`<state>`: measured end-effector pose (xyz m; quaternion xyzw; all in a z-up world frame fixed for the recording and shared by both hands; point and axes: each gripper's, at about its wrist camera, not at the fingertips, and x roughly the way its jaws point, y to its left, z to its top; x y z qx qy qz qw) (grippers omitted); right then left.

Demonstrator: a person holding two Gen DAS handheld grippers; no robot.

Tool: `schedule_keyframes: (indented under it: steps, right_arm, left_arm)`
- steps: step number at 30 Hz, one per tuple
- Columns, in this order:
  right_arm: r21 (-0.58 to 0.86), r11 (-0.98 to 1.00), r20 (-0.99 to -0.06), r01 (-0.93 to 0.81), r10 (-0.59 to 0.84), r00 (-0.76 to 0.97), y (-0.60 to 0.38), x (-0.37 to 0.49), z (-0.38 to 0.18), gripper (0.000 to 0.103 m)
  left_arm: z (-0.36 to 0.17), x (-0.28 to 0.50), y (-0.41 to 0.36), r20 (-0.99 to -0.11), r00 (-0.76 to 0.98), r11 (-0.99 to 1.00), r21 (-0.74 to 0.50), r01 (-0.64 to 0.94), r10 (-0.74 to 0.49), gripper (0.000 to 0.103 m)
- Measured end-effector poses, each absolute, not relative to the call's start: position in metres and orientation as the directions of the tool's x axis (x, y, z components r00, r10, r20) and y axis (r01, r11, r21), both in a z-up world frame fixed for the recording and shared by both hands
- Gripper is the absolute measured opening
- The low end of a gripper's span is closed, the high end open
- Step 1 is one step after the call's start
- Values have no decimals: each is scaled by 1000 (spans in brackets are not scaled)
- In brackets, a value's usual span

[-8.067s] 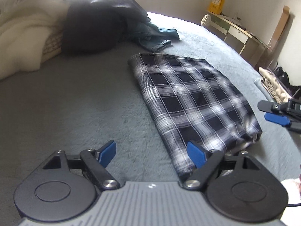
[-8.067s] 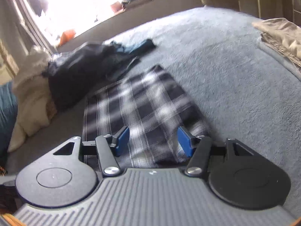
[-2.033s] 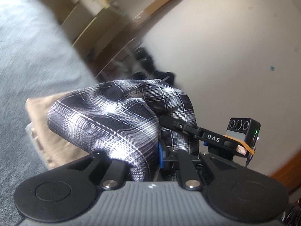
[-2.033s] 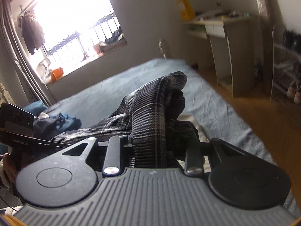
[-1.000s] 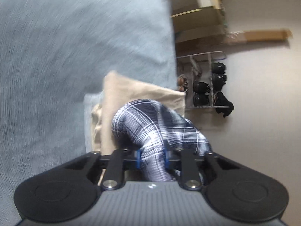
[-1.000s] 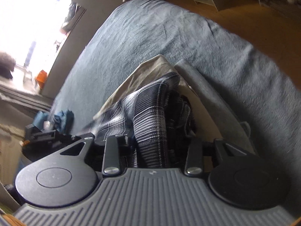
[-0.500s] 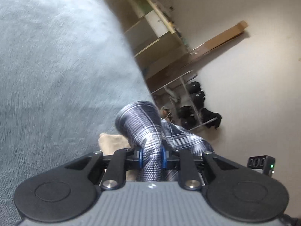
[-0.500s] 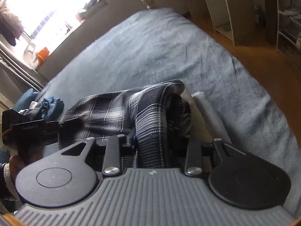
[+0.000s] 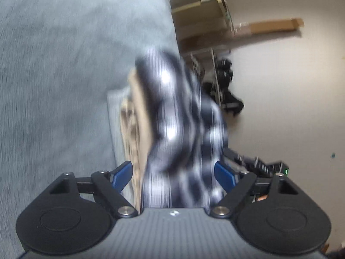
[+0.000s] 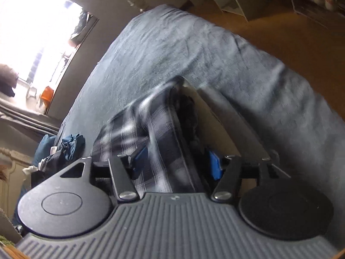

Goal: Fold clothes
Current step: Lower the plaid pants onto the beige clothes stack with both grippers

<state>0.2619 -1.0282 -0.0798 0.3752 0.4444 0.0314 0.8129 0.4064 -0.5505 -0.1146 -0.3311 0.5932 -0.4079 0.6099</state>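
Note:
The folded black-and-white plaid garment lies blurred on a beige folded garment at the bed's edge. My left gripper is opening. Its blue pads stand wide on either side of the plaid cloth and do not press it. In the right wrist view the plaid garment also runs between the jaws of my right gripper. That gripper is opening too, and its pads stand off the cloth. The beige garment shows beside the plaid.
The stack sits near the corner of the bed with its grey-blue blanket. Beyond the edge are a shoe rack, a leaning cardboard strip and wooden floor. A pile of blue clothes lies far left on the bed.
Both grippers have spread their jaws and let go of the plaid garment, which has dropped onto the beige stack. The left gripper has tipped down towards the pile.

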Motion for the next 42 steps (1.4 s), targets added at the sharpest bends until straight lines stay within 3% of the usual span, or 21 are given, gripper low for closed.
schedule_keyframes:
  steps: [4, 6, 13, 15, 17, 19, 23, 27, 32, 35, 36, 38, 42]
  right_arm:
    - [639, 703, -720, 313, 402, 565, -1025, 241, -89, 59]
    - [643, 695, -723, 321, 414, 553, -1025, 237, -93, 59]
    - [644, 702, -728, 303, 442, 523, -1013, 231, -103, 59]
    - [628, 724, -741, 286, 443, 505, -1009, 233, -103, 52]
    - [599, 752, -764, 277, 431, 480, -1005, 237, -100, 34]
    - [570, 782, -781, 252, 421, 461, -999, 243, -93, 26]
    - [516, 843, -798, 155, 406, 445, -992, 257, -56, 23]
    - [456, 886, -824, 85, 384, 417, -1002, 268, -36, 23]
    - [396, 911, -876, 115, 337, 346, -1008, 268, -77, 28]
    - [426, 887, -862, 178, 337, 379, -1014, 259, -88, 42]
    - [427, 883, -861, 193, 332, 385, -1015, 255, -86, 44]
    - [409, 884, -870, 227, 302, 390, -1017, 248, -79, 57]
    - [309, 904, -878, 295, 152, 454, -1022, 229, -41, 59]
  left_arm:
    - [-111, 378, -553, -472, -92, 458, -878, 142, -877, 75]
    - [-110, 369, -557, -487, -109, 469, -869, 159, -866, 63]
    - [-106, 360, -569, -550, -99, 526, -828, 194, -830, 52]
    - [-106, 359, -573, -571, -118, 542, -815, 207, -813, 41]
    - [-102, 361, -576, -587, -134, 555, -804, 215, -798, 29]
    - [-94, 364, -577, -586, -147, 558, -807, 192, -797, 22]
    - [-82, 365, -578, -518, -177, 507, -855, 104, -837, 15]
    - [-86, 350, -592, -530, -200, 514, -848, 130, -824, 15]
    - [-105, 343, -596, -545, -213, 531, -838, 122, -811, 17]
    - [-99, 344, -588, -560, -216, 540, -829, 148, -800, 30]
    - [-95, 345, -584, -582, -213, 558, -813, 163, -785, 45]
    - [-85, 350, -577, -628, -193, 595, -777, 207, -754, 67]
    - [-35, 376, -557, -653, 16, 610, -698, 374, -757, 66]
